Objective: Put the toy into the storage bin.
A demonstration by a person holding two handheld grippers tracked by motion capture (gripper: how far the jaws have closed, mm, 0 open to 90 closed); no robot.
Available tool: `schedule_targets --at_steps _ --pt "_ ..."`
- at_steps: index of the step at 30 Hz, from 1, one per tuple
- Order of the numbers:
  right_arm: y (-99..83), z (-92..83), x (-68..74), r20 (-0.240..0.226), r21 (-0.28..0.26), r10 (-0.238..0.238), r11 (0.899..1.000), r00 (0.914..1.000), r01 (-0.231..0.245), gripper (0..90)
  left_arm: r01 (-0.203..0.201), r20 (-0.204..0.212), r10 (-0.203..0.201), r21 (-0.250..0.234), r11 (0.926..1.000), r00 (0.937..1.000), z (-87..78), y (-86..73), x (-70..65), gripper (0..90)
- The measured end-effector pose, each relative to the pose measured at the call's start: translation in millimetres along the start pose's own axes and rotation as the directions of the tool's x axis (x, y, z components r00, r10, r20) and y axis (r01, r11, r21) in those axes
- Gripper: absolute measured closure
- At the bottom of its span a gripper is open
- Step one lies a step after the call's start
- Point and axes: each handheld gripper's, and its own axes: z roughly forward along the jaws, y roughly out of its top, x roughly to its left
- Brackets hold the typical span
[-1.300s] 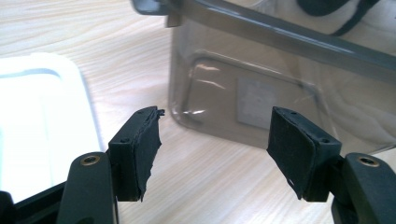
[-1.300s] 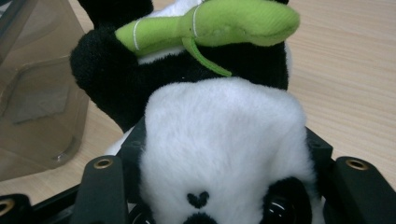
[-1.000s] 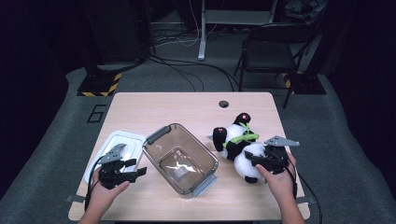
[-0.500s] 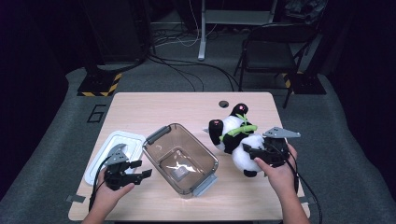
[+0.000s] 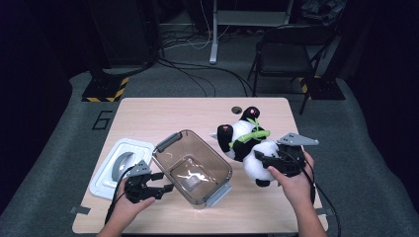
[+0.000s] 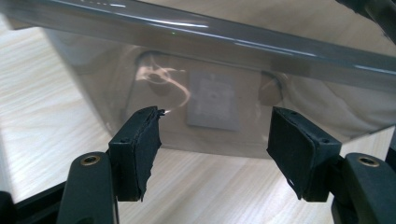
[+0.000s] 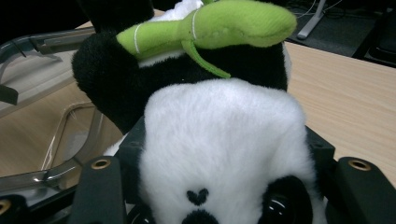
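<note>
A black-and-white panda plush [image 5: 240, 138] with a green bamboo stalk [image 7: 219, 25] hangs just above the table at the right, head toward me. My right gripper [image 5: 267, 161] is shut on the panda's white head [image 7: 219, 140], one jaw on each side of it. A clear plastic container [image 5: 192, 165] stands open in the middle of the table. My left gripper [image 5: 162, 183] is open at the container's near left wall [image 6: 210, 60], nothing between its pads [image 6: 140, 140].
The container's white lid [image 5: 111, 177] lies flat at the left, close behind my left hand. A small dark round object [image 5: 236, 109] sits near the table's far edge. A folding chair [image 5: 286, 54] and cables stand on the floor beyond.
My left gripper has slid right, up to the container's wall. My right gripper has risen with the panda, whose body now sits a little farther left and back.
</note>
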Motion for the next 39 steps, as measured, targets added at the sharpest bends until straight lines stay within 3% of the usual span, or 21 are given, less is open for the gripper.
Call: schedule_targets --at_steps 10,16,22,30,34,39 --pt "-1.2 -10.7 3.1 0.002 -0.018 0.004 1.0 1.0 -0.004 36.8 -0.027 0.041 0.026 0.022 0.9994 0.9988 16.7 6.4 -9.7 33.8" --pt "2.4 -16.0 5.8 0.006 -0.026 -0.001 1.0 1.0 0.001 36.7 -0.038 0.037 0.037 0.021 0.9991 0.9986 13.5 4.6 -7.8 34.0" --pt "10.6 -15.2 10.8 -0.002 -0.037 -0.009 0.999 1.0 0.009 36.7 0.011 -0.009 -0.011 -0.016 0.9998 0.9999 -4.4 -0.5 7.3 34.0" --pt "27.1 -2.0 27.1 -0.053 -0.054 -0.038 0.998 0.9978 0.035 36.7 0.073 -0.068 -0.077 -0.06 0.9955 0.9947 -23.6 -7.9 22.8 34.0" --pt "32.6 5.2 33.9 -0.071 -0.055 -0.048 0.998 0.9963 0.044 36.6 0.076 -0.083 -0.081 -0.067 0.9948 0.9932 -28.6 -10.3 25.8 34.0" --pt "41.1 16.3 50.0 -0.126 -0.057 -0.066 0.997 0.9899 0.059 36.6 0.102 -0.096 -0.11 -0.077 0.9917 0.9893 -36.2 -14.0 30.2 34.0"
